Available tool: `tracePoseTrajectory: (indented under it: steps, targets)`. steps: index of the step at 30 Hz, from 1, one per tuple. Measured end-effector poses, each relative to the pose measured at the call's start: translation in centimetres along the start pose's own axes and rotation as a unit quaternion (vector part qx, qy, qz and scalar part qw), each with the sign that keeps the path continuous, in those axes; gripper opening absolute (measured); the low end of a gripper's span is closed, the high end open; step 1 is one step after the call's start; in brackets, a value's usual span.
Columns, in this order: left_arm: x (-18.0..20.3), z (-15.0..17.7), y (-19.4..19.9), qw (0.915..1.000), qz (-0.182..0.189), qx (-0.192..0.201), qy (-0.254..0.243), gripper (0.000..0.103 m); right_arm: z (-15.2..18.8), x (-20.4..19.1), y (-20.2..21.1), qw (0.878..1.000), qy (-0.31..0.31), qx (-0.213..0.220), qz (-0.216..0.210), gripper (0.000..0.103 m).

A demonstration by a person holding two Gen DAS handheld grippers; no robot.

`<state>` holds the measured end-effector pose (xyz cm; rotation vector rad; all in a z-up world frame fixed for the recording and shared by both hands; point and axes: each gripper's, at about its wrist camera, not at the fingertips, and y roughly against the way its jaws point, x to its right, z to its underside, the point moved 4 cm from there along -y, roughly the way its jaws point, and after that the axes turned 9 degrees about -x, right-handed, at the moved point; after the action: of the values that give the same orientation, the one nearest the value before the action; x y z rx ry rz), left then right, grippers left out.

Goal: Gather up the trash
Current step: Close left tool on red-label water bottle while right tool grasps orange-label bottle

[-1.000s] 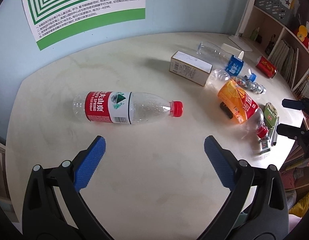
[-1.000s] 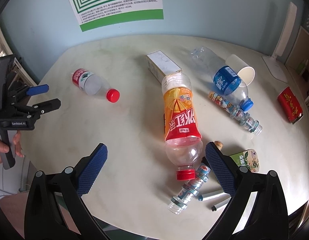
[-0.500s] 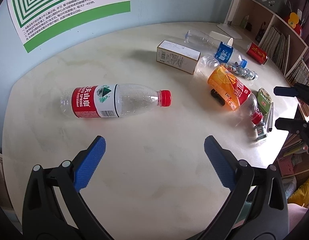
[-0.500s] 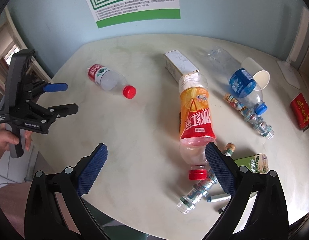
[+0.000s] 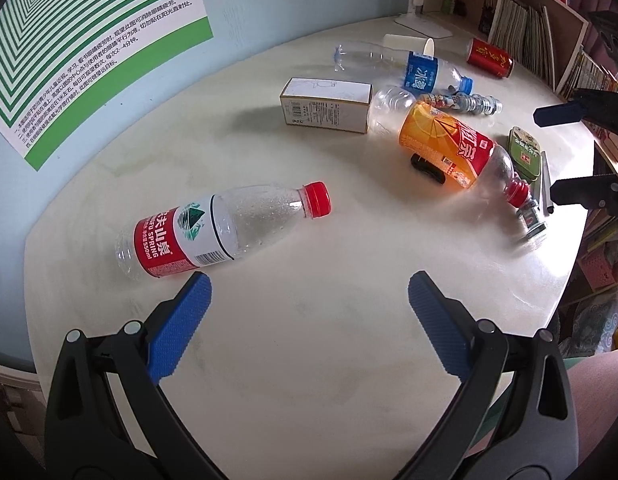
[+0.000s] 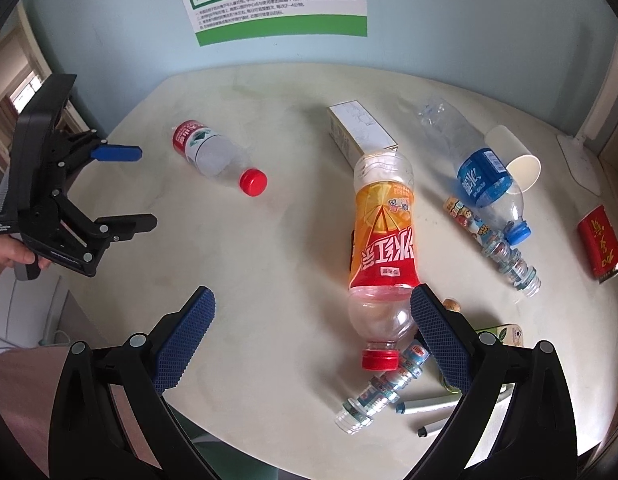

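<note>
Going left to right across the table (image 5: 309,360): the left gripper (image 5: 307,294) hangs over the near-left edge with its jaws spread wide, holding nothing. Its left pad sits just beside the base end of the water bottle (image 5: 213,230), which lies on its side with the red cap pointing right. Can't tell if pad and bottle actually touch.

Further back, past the middle, there's a small carton (image 5: 327,106) lying flat, and right next to it the orange bottle (image 5: 449,146), also on its side, red cap toward the near-right edge. Something black pokes out from under it, too hidden to say what. Behind those is a clear bottle with a blue label (image 5: 421,74), a paper cup (image 6: 513,156) against it, and a string of little bottles (image 6: 493,240).

Far right: a red can (image 5: 491,58) near the shelf side and a green tin (image 5: 525,152) by the edge, with pens beside it.

The right gripper (image 6: 311,312) is wide open too, empty, its right pad just beside the orange bottle's neck end.
</note>
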<state>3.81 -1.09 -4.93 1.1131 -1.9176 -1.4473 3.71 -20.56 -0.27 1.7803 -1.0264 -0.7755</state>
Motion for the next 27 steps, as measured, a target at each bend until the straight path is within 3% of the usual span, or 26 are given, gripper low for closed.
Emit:
tracePoseTrajectory:
  steps: [12, 16, 27]
  targets:
    - [-1.1, -2.6, -1.9, 0.9955, -0.028, 0.006, -0.09, 0.097, -1.6, 2.0, -2.3, 1.0, -0.02, -0.016, 0.009, 0.097]
    - [-1.8, -3.7, -3.0, 0.9931, -0.021, 0.0, -0.116, 0.097, -2.1, 2.9, -3.6, 0.999, -0.034, -0.034, 0.011, 0.097]
    - [-3.9, -5.7, -7.1, 0.9699, -0.029, -0.027, -0.24, 0.097, -3.2, 4.0, -7.1, 0.996, -0.027, -0.077, 0.035, 0.097]
